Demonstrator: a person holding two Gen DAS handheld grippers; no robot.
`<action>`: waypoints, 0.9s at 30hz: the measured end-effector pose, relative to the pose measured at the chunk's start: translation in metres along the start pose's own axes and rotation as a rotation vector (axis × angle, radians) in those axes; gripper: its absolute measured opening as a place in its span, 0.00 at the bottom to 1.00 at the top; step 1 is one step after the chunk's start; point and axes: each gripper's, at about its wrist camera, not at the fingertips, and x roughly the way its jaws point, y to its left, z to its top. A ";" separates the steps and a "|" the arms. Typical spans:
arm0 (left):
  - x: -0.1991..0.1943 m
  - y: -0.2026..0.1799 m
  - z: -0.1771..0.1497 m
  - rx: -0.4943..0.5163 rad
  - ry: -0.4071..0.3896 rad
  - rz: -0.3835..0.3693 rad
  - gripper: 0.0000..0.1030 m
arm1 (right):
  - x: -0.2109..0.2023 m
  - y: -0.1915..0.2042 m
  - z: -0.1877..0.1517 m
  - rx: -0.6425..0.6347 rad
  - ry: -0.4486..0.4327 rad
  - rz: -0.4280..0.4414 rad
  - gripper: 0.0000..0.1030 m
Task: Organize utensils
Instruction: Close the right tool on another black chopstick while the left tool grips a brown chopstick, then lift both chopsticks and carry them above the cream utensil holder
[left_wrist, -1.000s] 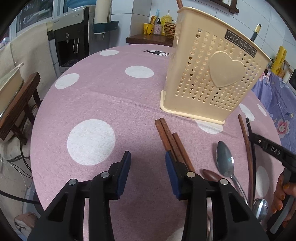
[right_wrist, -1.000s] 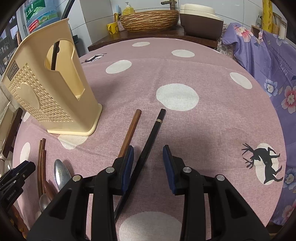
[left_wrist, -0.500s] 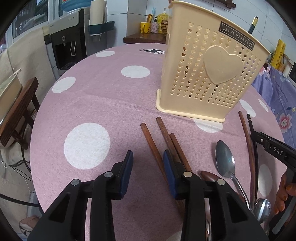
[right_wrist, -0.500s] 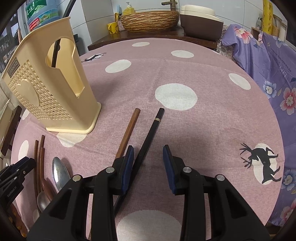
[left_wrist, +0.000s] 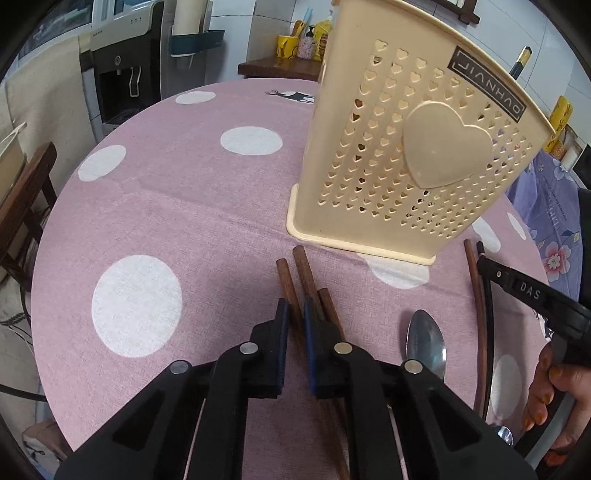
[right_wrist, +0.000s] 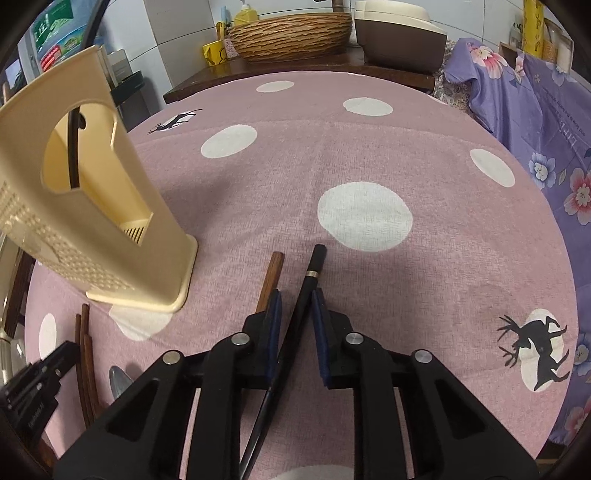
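Left tool (left_wrist: 294, 318): jaws nearly together, pinching one brown wooden chopstick (left_wrist: 287, 281) that lies on the counter (left_wrist: 155, 206), which wears a pink cloth with white dots. Two more brown chopsticks (left_wrist: 308, 275) lie just at 3 o'clock of the gripped one, one passing under the right pad.

Beige utensil holder (left_wrist: 413, 155), heart-perforated, stands upright at 1 o'clock of the left tool; a dark stick tip (left_wrist: 519, 61) shows above its rim. Metal spoon (left_wrist: 424, 341) lies at 3 o'clock of the left tool.

Right tool (right_wrist: 295, 314): jaws closing, a black chopstick (right_wrist: 312, 273) between the pads; its gold-banded end points to 12 o'clock. Right pad touches it, a thin gap shows on the left side. A brown chopstick (right_wrist: 271, 275) lies just outside the left pad, at 11 o'clock.

In the right wrist view the holder (right_wrist: 92, 221) sits at 10 o'clock, well apart from the black chopstick.
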 end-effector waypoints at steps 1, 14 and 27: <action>0.000 0.000 0.001 -0.001 0.002 -0.002 0.09 | 0.001 0.000 0.001 0.001 0.002 0.004 0.16; -0.004 0.002 0.000 0.017 0.002 0.059 0.12 | 0.001 0.001 -0.001 -0.030 -0.005 -0.003 0.15; 0.006 -0.004 0.011 0.010 -0.015 0.082 0.10 | 0.007 0.002 0.009 0.012 -0.001 0.002 0.11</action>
